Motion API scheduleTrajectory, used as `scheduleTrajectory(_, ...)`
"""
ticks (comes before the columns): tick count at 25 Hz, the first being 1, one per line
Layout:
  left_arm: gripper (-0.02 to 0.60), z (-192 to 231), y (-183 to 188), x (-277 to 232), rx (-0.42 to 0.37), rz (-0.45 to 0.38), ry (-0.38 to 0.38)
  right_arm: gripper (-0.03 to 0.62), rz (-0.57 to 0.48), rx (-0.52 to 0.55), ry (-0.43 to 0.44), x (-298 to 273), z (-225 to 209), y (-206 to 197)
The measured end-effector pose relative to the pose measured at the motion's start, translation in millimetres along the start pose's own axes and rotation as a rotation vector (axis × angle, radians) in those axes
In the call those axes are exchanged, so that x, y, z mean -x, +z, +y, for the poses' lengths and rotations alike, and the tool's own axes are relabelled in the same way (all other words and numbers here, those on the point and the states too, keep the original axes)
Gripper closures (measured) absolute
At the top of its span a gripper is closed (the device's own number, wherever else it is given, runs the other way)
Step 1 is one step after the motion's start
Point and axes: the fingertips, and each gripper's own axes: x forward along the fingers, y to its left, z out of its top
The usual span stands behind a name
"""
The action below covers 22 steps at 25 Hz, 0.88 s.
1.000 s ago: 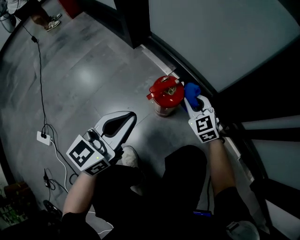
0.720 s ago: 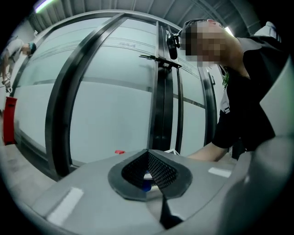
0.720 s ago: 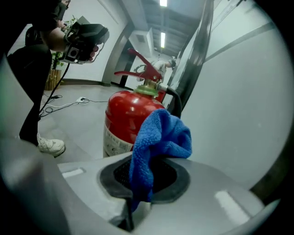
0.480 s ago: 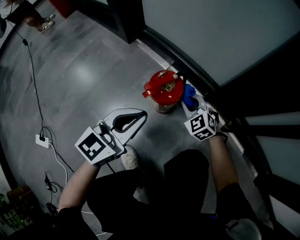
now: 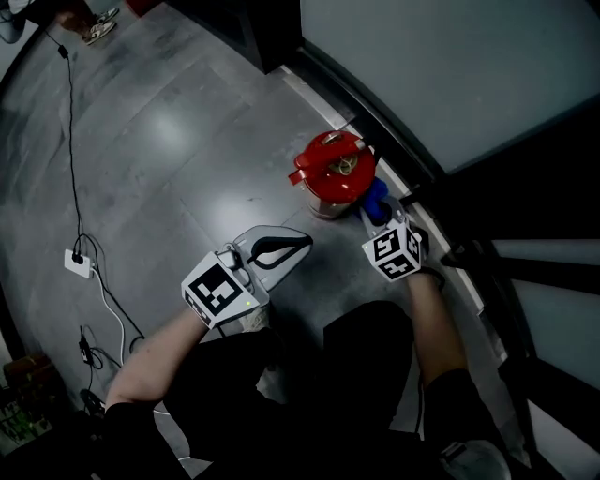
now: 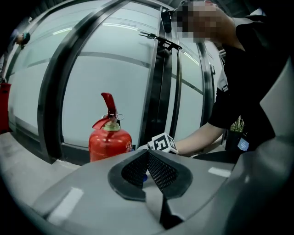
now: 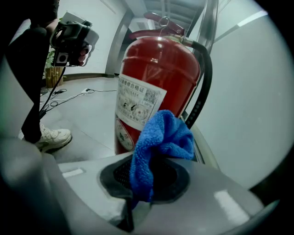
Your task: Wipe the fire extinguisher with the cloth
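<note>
A red fire extinguisher (image 5: pixel 333 173) stands upright on the grey floor by a glass wall. In the right gripper view its white label (image 7: pixel 138 103) and black hose (image 7: pixel 203 82) fill the frame. My right gripper (image 5: pixel 379 221) is shut on a blue cloth (image 5: pixel 377 199), which bunches up above the jaws (image 7: pixel 161 140) right at the cylinder's lower right side. Whether the cloth touches the cylinder I cannot tell. My left gripper (image 5: pixel 302 240) is shut on nothing, low on the floor side, a short way from the extinguisher (image 6: pixel 109 140).
A white power strip (image 5: pixel 78 265) with cables lies on the floor at the left. A dark metal frame and sill (image 5: pixel 412 178) run behind the extinguisher. My white shoe (image 7: pixel 53 137) is near the left gripper. Another person's shoes (image 5: pixel 97 28) show far off.
The left gripper has moved right, closer to the extinguisher. The right gripper has drawn the cloth back along the extinguisher's right side, toward me.
</note>
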Motion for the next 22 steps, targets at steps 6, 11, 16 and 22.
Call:
scheduleTrajectory(6, 0.575, 2, -11, 0, 0.023, 0.035, -0.002, 0.546, 0.029, -0.058, 0.061, -19, 10, -16)
scheduleTrajectory(11, 0.575, 4, -21, 9, 0.024, 0.062, 0.008, 0.546, 0.092, -0.033, 0.135, -36, 27, -40)
scheduleTrajectory(16, 0.575, 4, -28, 21, 0.055, 0.064, 0.024, 0.546, 0.155, -0.077, 0.182, -58, 48, -58)
scheduleTrajectory(22, 0.575, 4, -35, 30, 0.074, 0.079, 0.035, 0.546, 0.208, -0.187, 0.175, -82, 51, -75)
